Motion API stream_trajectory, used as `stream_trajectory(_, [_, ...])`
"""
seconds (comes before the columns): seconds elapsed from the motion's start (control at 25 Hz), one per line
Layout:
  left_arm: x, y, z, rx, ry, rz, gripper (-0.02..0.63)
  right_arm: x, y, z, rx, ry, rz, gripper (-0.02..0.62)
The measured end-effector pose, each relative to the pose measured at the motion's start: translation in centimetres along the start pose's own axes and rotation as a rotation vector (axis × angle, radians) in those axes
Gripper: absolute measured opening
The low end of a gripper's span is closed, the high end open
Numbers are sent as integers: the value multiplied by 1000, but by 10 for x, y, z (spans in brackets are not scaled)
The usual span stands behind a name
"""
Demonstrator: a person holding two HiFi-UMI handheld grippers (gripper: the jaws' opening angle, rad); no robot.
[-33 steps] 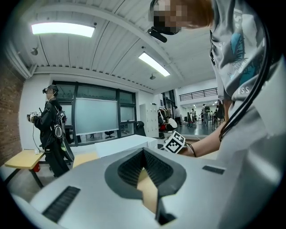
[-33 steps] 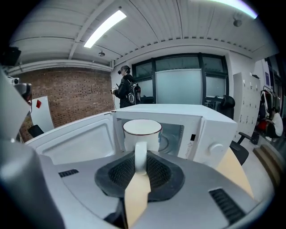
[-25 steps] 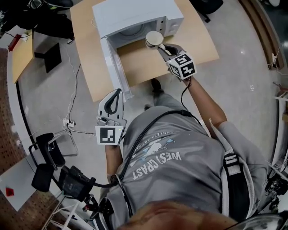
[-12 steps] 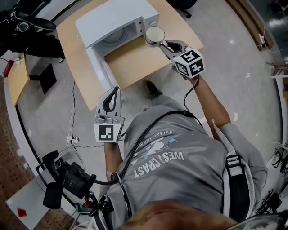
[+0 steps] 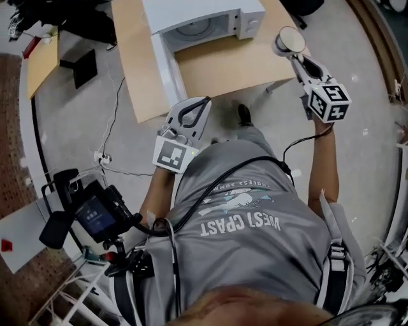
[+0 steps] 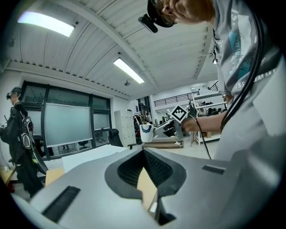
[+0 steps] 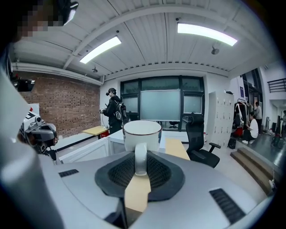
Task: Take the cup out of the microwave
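A white cup (image 5: 290,40) hangs in the air off the right end of the wooden table (image 5: 236,60), clear of the white microwave (image 5: 197,16), whose door (image 5: 167,70) stands open. My right gripper (image 5: 296,56) is shut on the cup's handle (image 7: 140,159); in the right gripper view the cup (image 7: 142,133) stands upright just beyond the jaws. My left gripper (image 5: 201,103) hovers off the table's near edge, below the open door, shut and empty. In the left gripper view the left gripper (image 6: 144,152) shows its tips meeting, with the cup (image 6: 146,133) far ahead.
Cables and a power strip (image 5: 99,175) lie on the floor at the left. Black gear (image 5: 95,216) sits at the lower left, a small side table (image 5: 41,60) at the upper left. A person (image 7: 112,114) and an office chair (image 7: 199,138) stand beyond the table.
My right gripper has carried the cup from the microwave's front to the right and up, past the table's edge. My left gripper has moved toward the table's near edge.
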State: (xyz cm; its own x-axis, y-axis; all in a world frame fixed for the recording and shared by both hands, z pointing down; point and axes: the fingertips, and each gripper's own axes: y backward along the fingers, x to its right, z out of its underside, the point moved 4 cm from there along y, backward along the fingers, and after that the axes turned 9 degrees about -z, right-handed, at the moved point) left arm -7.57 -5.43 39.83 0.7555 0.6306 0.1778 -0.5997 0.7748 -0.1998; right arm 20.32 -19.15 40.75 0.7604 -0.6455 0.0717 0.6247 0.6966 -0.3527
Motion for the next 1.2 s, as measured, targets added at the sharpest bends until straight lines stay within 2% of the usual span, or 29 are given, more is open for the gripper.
stream_trajectory(0.16, [-8,-21,-19,20,13,-20,43,32,-1,-10,10,-22,24,71])
stream_trajectory(0.36, [-8,-23,-15,10,15,-23,43,52,-12,3,6,-59,62,71])
stream_trajectory(0.68, [-20,-40,-27,3,49,-70,43,89,-51,-14,-13,-58,45,71])
stream_trajectory(0.84, [-32,-60,-48,26,-57,-65,43,118,-74,-30,-34,-56,35,71])
stream_trajectory(0.96, [-41,-81,-54,24,-86,-79,43,143,-99,-36,-56,-56,22,71])
stream_trajectory(1.0, [-45,-89,-52,24,-66,-99,43,152,-112,-36,-62,-56,11,71])
stream_trajectory(1.12, [-51,-114,-45,56,125,-196,43,180,-147,-25,-76,-63,-16,71])
stream_trajectory(1.2, [-52,-130,-36,45,162,-225,43,199,-167,-13,-87,-71,-26,71])
